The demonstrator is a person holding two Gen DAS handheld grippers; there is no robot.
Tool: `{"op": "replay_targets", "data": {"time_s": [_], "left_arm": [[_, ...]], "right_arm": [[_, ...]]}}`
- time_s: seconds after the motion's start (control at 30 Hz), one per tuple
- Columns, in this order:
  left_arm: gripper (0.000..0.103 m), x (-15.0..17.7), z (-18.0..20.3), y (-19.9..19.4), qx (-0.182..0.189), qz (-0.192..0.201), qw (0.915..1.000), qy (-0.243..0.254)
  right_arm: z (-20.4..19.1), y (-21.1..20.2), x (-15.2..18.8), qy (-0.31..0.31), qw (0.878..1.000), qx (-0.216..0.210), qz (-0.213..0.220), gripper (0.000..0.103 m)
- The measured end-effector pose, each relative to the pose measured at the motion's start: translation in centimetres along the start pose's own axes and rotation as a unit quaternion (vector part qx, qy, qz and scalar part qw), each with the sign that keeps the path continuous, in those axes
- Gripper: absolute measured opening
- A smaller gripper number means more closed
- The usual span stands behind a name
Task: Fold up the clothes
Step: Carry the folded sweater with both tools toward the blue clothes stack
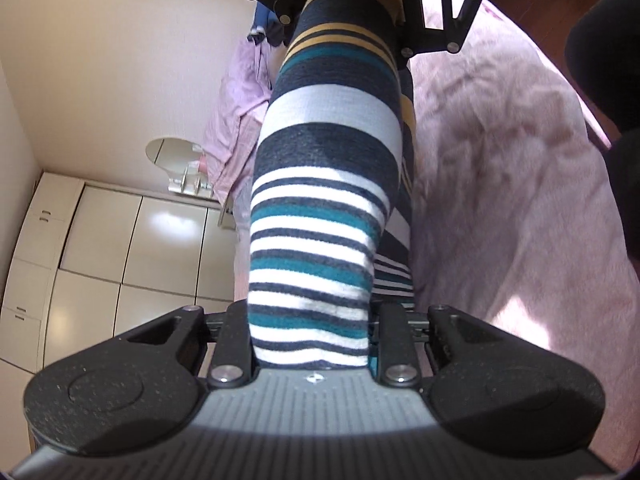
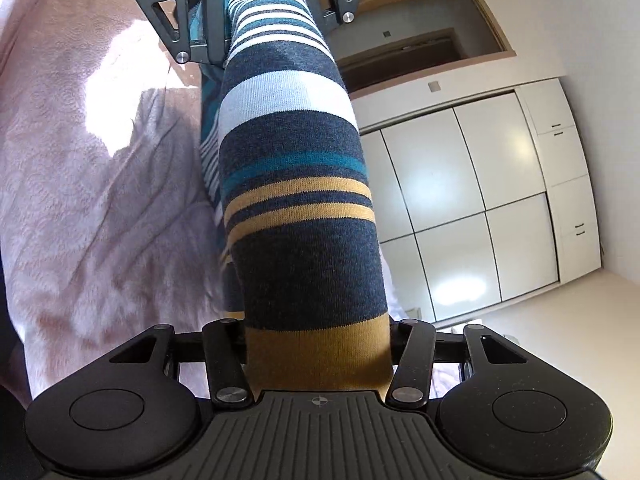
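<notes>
A: Where's the striped sock (image 1: 320,184)?
B: Stretched above the pink bed (image 1: 520,200), running toward 12 o'clock from each gripper.
A: Grips?
B: Left gripper (image 1: 310,344) pinches the white-striped end, right gripper (image 2: 318,360) the mustard end.

Striped garment (image 1: 320,184) hides both grippers' fingertips. Garment's lower part out of sight behind itself. Pink bedcover (image 1: 500,200) blurred. Dark shape (image 1: 604,40) cut off at right edge, unidentifiable.

No legible text, label or number — only plain, unmarked surfaces
</notes>
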State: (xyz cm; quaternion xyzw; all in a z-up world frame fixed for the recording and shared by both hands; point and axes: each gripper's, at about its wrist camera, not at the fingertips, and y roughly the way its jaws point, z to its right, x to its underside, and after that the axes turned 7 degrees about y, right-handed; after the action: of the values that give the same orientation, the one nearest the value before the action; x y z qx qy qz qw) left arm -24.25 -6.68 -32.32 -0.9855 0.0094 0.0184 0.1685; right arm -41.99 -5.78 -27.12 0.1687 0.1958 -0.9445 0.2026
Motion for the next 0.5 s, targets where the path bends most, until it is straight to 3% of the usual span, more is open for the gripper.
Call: {"op": "replay_targets", "data": {"time_s": [0.23,0.5], "left_arm": [[0.023,-3.2,-3.2,3.6,-0.017,0.034,0.9992,0.003],[0.023,-6.4,-6.2,13.0,-0.019,0.075,0.9965,0.031]], "right_arm": [[3.2,-4.2,2.6,0.021,0.999,0.034,-0.021,0.050],[7.8,0.5,8.3,0.055,0.996,0.051,-0.039,0.050]]}}
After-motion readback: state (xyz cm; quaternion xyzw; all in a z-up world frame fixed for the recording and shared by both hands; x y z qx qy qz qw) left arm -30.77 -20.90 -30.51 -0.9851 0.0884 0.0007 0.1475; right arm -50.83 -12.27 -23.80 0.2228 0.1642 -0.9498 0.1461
